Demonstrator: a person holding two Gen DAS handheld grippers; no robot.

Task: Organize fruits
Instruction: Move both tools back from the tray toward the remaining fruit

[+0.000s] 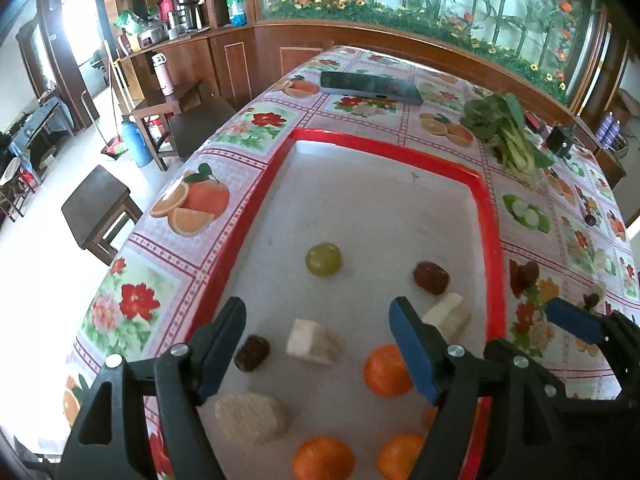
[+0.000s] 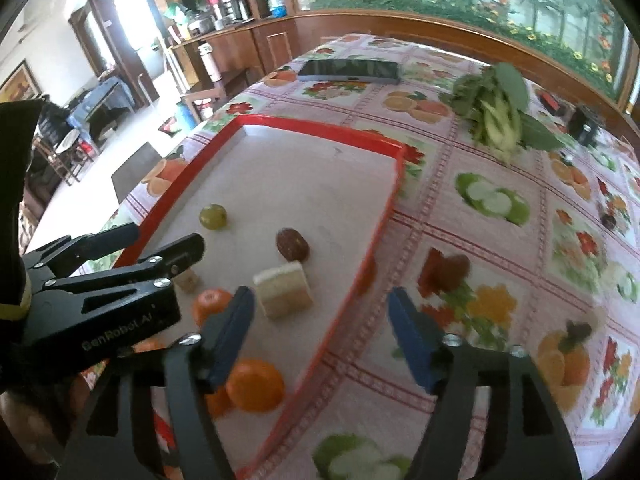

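A red-rimmed tray with a white floor holds fruit and pale blocks. In it lie a green round fruit, two dark red dates, several oranges and pale spongy blocks. My left gripper hangs open over the tray's near half, with nothing between its pads. My right gripper is open too, above the tray's right rim and the tablecloth, its jaws empty. An orange and a pale block lie just left of it.
A dark phone lies beyond the tray, and a bunch of leafy greens at the back right. A small dark round thing sits on the fruit-patterned tablecloth far right. Stools stand left of the table.
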